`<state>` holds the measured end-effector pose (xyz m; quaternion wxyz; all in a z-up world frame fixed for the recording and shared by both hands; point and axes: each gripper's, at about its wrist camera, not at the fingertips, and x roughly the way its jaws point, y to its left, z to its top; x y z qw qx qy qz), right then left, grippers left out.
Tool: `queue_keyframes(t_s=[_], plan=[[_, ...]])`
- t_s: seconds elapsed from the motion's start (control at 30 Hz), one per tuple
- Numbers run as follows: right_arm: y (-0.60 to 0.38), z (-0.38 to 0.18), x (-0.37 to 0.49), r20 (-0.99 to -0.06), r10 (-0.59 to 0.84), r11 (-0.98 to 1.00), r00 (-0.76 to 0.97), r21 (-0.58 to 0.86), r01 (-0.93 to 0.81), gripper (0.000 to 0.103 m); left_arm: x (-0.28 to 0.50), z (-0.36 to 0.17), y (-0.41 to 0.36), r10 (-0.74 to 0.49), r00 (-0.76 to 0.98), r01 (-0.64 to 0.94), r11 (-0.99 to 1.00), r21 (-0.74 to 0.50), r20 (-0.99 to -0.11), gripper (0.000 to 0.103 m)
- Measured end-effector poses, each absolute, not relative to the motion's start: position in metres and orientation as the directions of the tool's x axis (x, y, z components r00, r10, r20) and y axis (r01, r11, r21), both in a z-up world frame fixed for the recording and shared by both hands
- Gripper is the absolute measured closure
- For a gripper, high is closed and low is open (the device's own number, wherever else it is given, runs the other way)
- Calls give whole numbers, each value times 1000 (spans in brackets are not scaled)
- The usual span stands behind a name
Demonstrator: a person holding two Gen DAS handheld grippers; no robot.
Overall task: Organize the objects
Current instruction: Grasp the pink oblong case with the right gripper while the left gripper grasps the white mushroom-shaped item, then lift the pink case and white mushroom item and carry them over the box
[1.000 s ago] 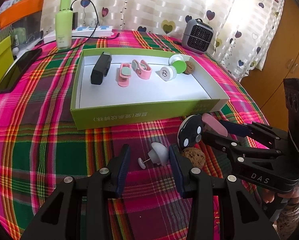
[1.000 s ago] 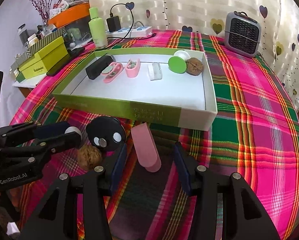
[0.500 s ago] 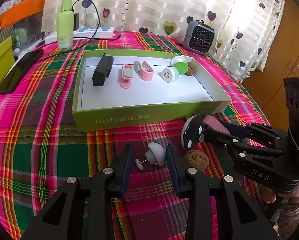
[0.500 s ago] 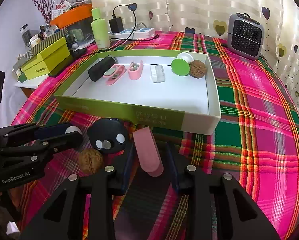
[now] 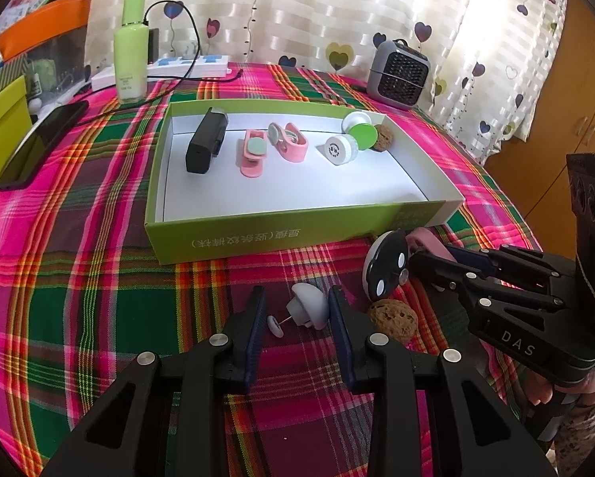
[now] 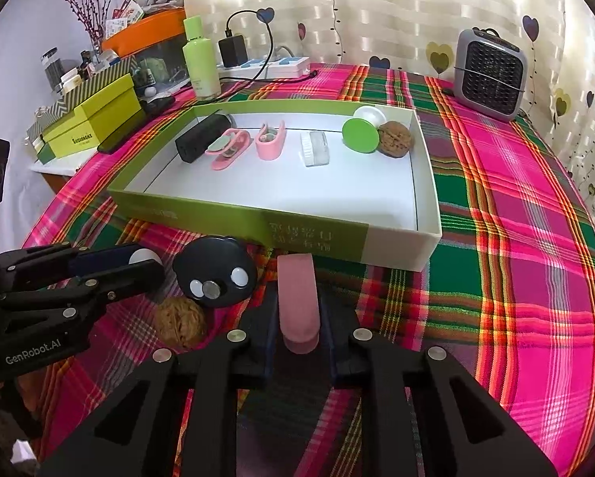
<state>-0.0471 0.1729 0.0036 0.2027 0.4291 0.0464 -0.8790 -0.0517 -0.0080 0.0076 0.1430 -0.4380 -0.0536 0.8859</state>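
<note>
On a round table covered in a pink, green and red plaid cloth (image 6: pixel 496 238), a shallow green box (image 5: pixel 257 238) with a white inside sits in the middle. Along its far side lie a black case (image 5: pixel 206 145), two pink clips (image 5: pixel 253 153), a white round container (image 5: pixel 339 150), a green-capped knob (image 5: pixel 362 135) and a walnut (image 5: pixel 384 138).

Just in front of the box, on the cloth, the right gripper (image 6: pixel 299 332) has its two fingers pressed against the sides of a pink oblong case (image 6: pixel 298 302), which lies flat and points toward the box wall. Beside it to the left sits a black round disc (image 6: pixel 216 278) with pale buttons, and a second walnut (image 6: pixel 181 320) rests just in front of the disc.

The left gripper (image 5: pixel 297 316) rests low over the cloth with its fingers apart. Between them lies a small white mushroom-shaped knob (image 5: pixel 309 310) with a thin pin ending in a small white cap (image 5: pixel 275 325). The knob's dome sits close against the right-hand finger; the left-hand finger is clear of it.

Behind the box stand a green bottle (image 6: pixel 200 63), a power strip (image 6: pixel 273 66) and a small grey heater (image 6: pixel 490 73).
</note>
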Motion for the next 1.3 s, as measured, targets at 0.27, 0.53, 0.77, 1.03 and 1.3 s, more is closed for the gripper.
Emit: queue_keyframes(t_s=[0.27,0.53,0.77,1.03,1.3], plan=[[173,4,-47,-772,-324,-912,-546,102,397,84,-51,8,-8,296,-578,-205,-955,-215,-761,74],[174,4,-45,-768,-343,-909,-541,125,399,84,-49,15,-4,245,-615,-198,-968,-154,-750,74],[176,11,-43,-752,-355,-907,-555,135,399,84,-47,21,-2,253,-626,-207,-966,-155,-738,74],[177,19,-41,-736,-373,-903,-565,148,403,84,-46,27,-2,259,-633,-211,-964,-160,-730,74],[177,26,-40,-723,-380,-902,-577,150,405,84,-46,31,-1,271,-632,-210,-962,-176,-726,74]])
